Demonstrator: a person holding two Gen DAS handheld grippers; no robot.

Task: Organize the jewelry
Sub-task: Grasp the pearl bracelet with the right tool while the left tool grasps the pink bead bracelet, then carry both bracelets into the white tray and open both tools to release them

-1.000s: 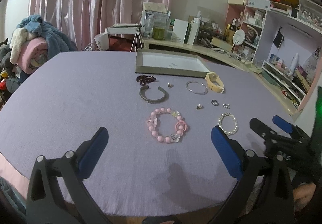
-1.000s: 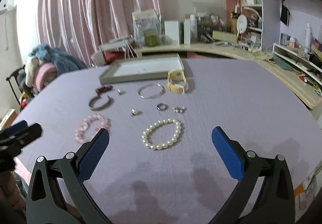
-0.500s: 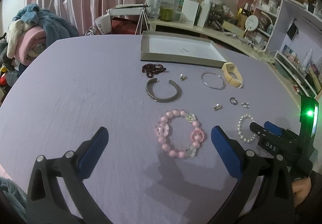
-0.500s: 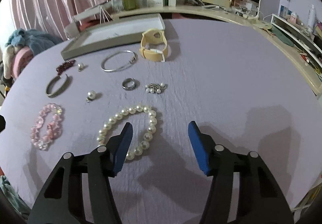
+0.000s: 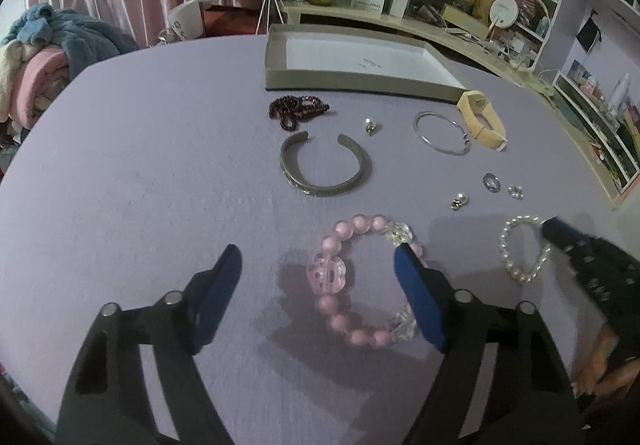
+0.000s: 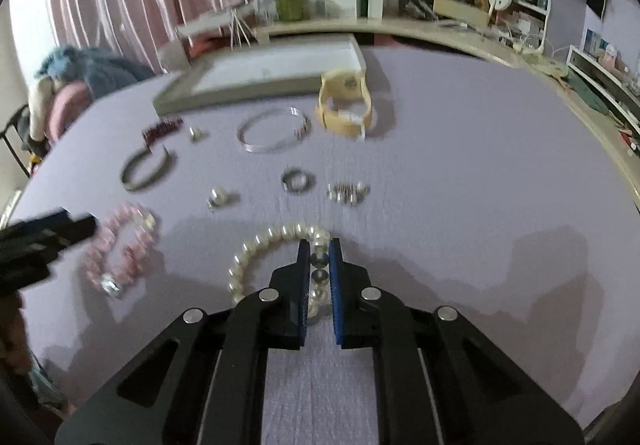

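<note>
On the purple table (image 5: 120,173), the right gripper (image 6: 319,249) pinches the pearl bracelet (image 6: 272,237); the left gripper (image 5: 316,269), narrowing, straddles the pink bracelet (image 5: 340,285).

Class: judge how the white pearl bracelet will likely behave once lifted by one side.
The pearl bracelet is strung beads, so it will probably droop, not stay round. Round, glossy beads may slip between the right gripper pads shut on them. It looks small, so probably light.

Lilac-covered counter (image 5: 140,173) bearing a shallow grey box (image 5: 352,79), pink bead bracelet (image 5: 360,281), pearl bracelet (image 6: 256,249), metal cuff (image 5: 324,165), bangle (image 5: 440,133), rings.
</note>
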